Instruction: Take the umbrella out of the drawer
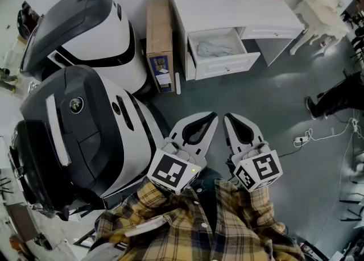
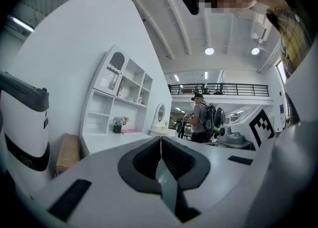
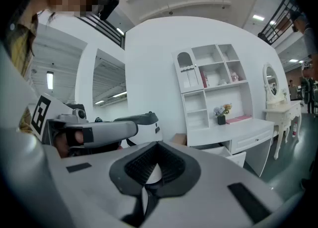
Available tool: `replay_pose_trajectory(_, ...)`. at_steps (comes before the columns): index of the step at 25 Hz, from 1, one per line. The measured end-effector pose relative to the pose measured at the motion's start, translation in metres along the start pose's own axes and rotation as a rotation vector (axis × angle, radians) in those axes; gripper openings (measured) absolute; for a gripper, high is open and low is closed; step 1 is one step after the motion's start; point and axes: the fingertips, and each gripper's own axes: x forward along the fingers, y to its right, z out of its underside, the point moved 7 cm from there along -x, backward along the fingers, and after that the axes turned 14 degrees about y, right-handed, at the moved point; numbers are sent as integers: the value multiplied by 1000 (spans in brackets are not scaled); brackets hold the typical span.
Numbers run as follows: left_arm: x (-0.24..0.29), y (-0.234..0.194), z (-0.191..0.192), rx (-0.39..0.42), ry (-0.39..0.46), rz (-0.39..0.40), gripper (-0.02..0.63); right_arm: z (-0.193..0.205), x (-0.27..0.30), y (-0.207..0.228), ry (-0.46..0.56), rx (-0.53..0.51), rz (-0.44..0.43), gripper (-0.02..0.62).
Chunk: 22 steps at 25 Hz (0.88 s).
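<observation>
The drawer (image 1: pixel 227 64) stands pulled out under the desk's (image 1: pixel 239 12) front edge, leaving the umbrella (image 1: pixel 214 48) exposed inside for grasping. The left gripper (image 1: pixel 209 120) and right gripper (image 1: pixel 230 120) are clenched on nothing, well apart from it, probably before reaching.

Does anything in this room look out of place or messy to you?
Only small things. One drawer of the white desk stands pulled open with a pale grey bundle in it; its neighbouring drawer is shut. A loose white cable trails across the floor. Nothing looks spilled or broken.
</observation>
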Motion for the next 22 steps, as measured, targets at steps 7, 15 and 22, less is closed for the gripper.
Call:
replay_pose_trajectory(7, 5, 5, -1, 13, 9, -4, 23, -3, -4, 7, 9, -5, 6, 17)
replay_pose_trajectory(15, 13, 22, 2, 43, 7, 1, 23, -7, -18, 18, 32, -2, -3, 17)
replay_pose_trajectory(22, 17, 38, 6, 50, 30, -13, 23, -9, -33, 27, 42, -7, -21, 17)
